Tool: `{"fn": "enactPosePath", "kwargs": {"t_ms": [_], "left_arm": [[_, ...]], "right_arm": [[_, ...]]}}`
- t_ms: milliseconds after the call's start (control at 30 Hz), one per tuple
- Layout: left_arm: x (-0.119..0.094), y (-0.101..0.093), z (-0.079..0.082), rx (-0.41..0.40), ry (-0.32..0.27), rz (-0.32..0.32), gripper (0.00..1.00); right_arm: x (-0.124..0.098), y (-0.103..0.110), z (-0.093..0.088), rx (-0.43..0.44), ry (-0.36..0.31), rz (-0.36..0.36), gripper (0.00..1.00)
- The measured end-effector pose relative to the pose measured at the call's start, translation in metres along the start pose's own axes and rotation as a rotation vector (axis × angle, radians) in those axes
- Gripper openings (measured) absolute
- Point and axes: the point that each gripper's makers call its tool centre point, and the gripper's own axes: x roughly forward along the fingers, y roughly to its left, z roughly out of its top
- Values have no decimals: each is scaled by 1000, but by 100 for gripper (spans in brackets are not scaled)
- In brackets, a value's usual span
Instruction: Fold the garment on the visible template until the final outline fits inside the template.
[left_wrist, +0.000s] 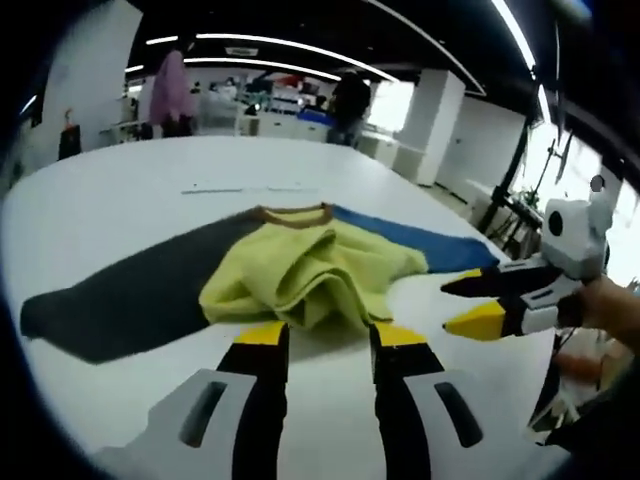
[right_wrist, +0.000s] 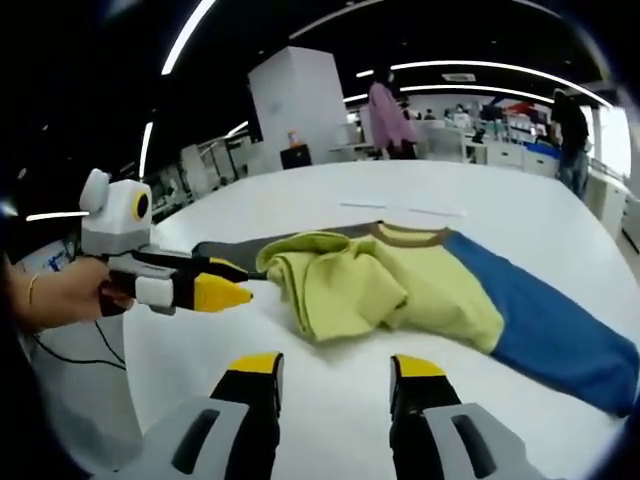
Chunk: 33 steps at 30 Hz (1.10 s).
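A garment lies on the white table (left_wrist: 120, 190). Its yellow-green body (left_wrist: 310, 270) is bunched up, with a dark grey sleeve (left_wrist: 130, 295) on one side, a blue sleeve (left_wrist: 420, 240) on the other and a brown collar (left_wrist: 295, 215). My left gripper (left_wrist: 330, 335) is open just short of the bunched hem, holding nothing. My right gripper (left_wrist: 447, 306) comes in from the right, open, near the blue sleeve's end. In the right gripper view, my right gripper (right_wrist: 335, 368) stands open before the yellow body (right_wrist: 380, 285), and the left gripper (right_wrist: 247, 283) points at the fold.
Beyond the collar a thin pale strip (left_wrist: 250, 188) lies on the table. A hand (right_wrist: 60, 290) holds the left gripper. People stand far back, one in pink (left_wrist: 172, 90) and one in dark clothes (left_wrist: 350, 100), with desks and pillars behind them.
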Motion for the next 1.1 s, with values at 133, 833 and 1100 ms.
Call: {"fn": "enactPosePath", "kwargs": {"t_ms": [133,833,1100], "left_arm": [[9,-6,-7,-19,3,-2,27],[42,-14,-18,-168,-7,0,15],[50,-13,-22,-192,5,8,11]], "right_arm": [[4,3,-2,7,2,-1,35],[32,5,-2,27,4,-20,23],[45,1,-3,6,8,-71,18]]}}
